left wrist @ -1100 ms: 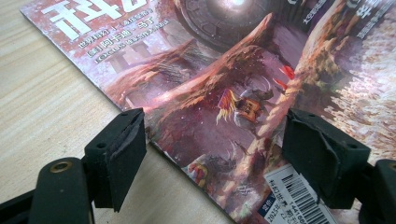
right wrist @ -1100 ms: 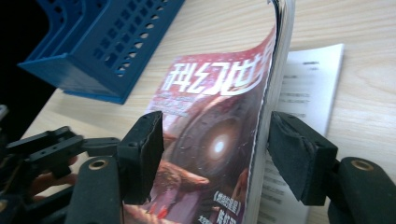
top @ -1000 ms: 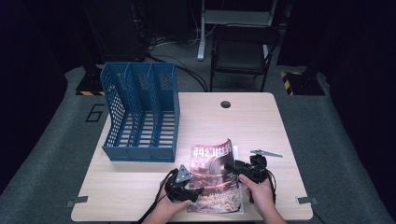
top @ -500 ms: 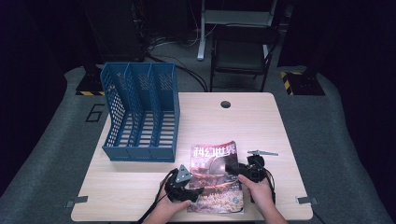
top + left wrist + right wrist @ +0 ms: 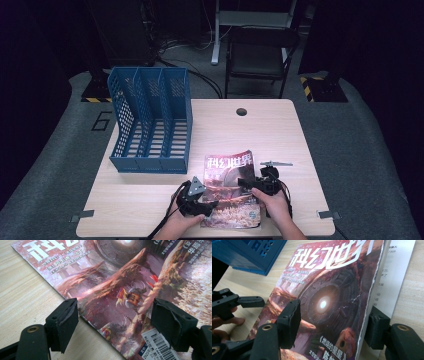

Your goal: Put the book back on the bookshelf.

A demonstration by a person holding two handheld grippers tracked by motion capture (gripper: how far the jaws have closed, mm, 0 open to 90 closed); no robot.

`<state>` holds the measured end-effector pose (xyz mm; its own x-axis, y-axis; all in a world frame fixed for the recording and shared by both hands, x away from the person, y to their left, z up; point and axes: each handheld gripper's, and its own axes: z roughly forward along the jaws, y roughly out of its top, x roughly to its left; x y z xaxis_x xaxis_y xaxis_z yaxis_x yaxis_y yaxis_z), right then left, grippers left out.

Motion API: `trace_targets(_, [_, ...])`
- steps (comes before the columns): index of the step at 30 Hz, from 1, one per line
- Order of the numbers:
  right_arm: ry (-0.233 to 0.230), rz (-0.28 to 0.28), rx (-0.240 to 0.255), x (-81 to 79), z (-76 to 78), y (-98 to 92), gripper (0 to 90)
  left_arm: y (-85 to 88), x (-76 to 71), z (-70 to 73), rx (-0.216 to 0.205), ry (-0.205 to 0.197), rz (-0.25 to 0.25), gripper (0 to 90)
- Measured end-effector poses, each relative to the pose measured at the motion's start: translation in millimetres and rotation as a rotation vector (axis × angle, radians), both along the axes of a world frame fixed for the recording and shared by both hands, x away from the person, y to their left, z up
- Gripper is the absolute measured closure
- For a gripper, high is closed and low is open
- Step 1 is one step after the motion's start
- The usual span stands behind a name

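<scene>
Magazine [image 5: 229, 182] flat on the worktop [image 5: 260, 130], both grippers' jaws open around its edges, nothing gripped; blue file rack [image 5: 150, 120] empty, so probably early days.

Your left gripper [image 5: 200, 204] is black, with a grey three-cornered plate [image 5: 196, 186] on top and a dark cable [image 5: 167, 220] trailing off behind it. Your right gripper [image 5: 250, 184] is black too; its cable seems to loop at its outer side, though that part is dim. Up close, each jaw ends in a blocky black pad [image 5: 65, 322] with worn, chipped edges, and behind each pad the arm carries a brass-ringed screw hole [image 5: 266, 327]. Your forearms are bare, no sleeves.
</scene>
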<state>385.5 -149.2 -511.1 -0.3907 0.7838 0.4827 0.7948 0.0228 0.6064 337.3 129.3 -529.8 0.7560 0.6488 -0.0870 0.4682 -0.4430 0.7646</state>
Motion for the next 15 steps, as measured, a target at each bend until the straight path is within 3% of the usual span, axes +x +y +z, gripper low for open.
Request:
trace_targets(5, [-0.006,0.039,-0.037,-3.9,2.5,3.0,39.1,1.2,0.5,0.6,0.007,0.004,-0.005,22.6])
trace_targets(7, [0.011,0.054,-0.053,-4.7,1.6,4.1,39.1,1.1,0.5,0.5,0.006,0.003,-0.004,22.8])
trace_targets(15, [0.039,0.066,-0.048,-3.0,-1.3,5.6,35.1,1.4,0.6,0.9,0.01,0.005,-0.008,22.8])
